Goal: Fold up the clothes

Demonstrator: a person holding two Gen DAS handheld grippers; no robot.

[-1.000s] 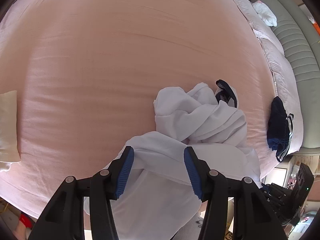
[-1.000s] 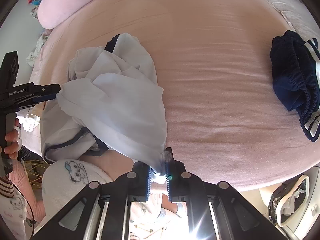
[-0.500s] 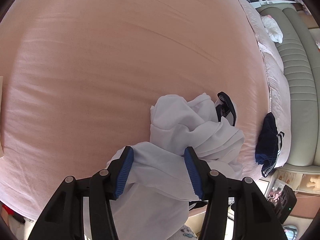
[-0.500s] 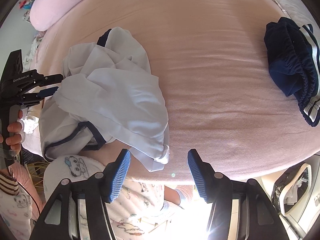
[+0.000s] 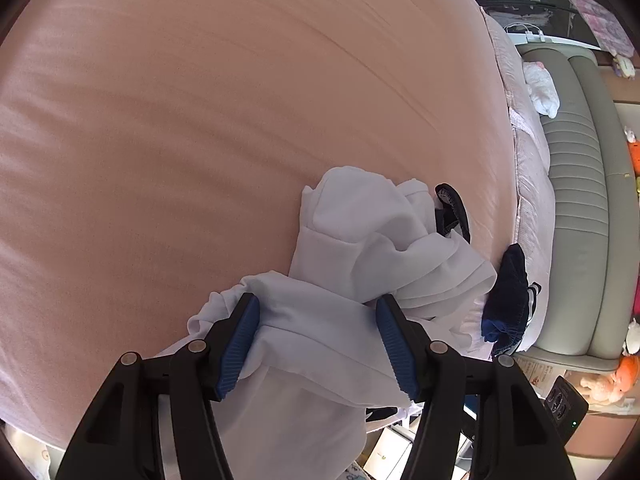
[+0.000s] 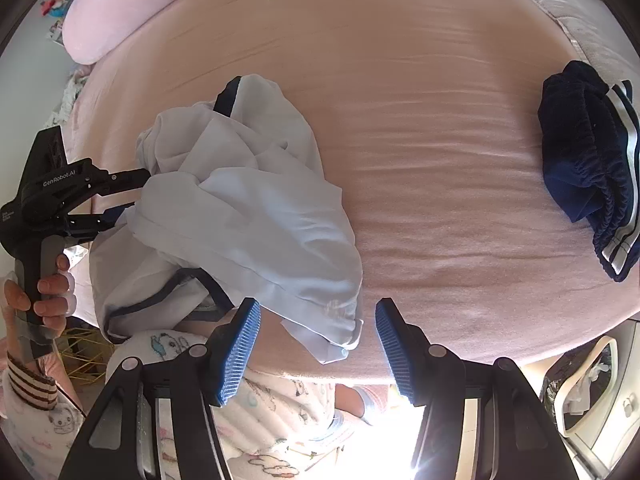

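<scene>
A crumpled white garment with dark navy trim [image 6: 248,216] lies at the near edge of the pink bed [image 6: 420,80]. It also shows in the left wrist view [image 5: 360,248]. My left gripper [image 5: 318,308] is open, its blue pads on either side of a bunched fold of the white garment. In the right wrist view the left gripper [image 6: 132,196] sits at the garment's left side. My right gripper [image 6: 318,316] is open and empty, just in front of the garment's near hem.
A folded navy garment with white stripes [image 6: 592,168] lies at the bed's right side, also seen in the left wrist view [image 5: 508,300]. A pink pillow [image 6: 120,12] is at the far left. A grey-green headboard [image 5: 580,200] borders the bed.
My right gripper opened and let go of the white garment's hem, which dropped onto the bed edge. My left gripper stayed open around the fold and moved slightly forward.
</scene>
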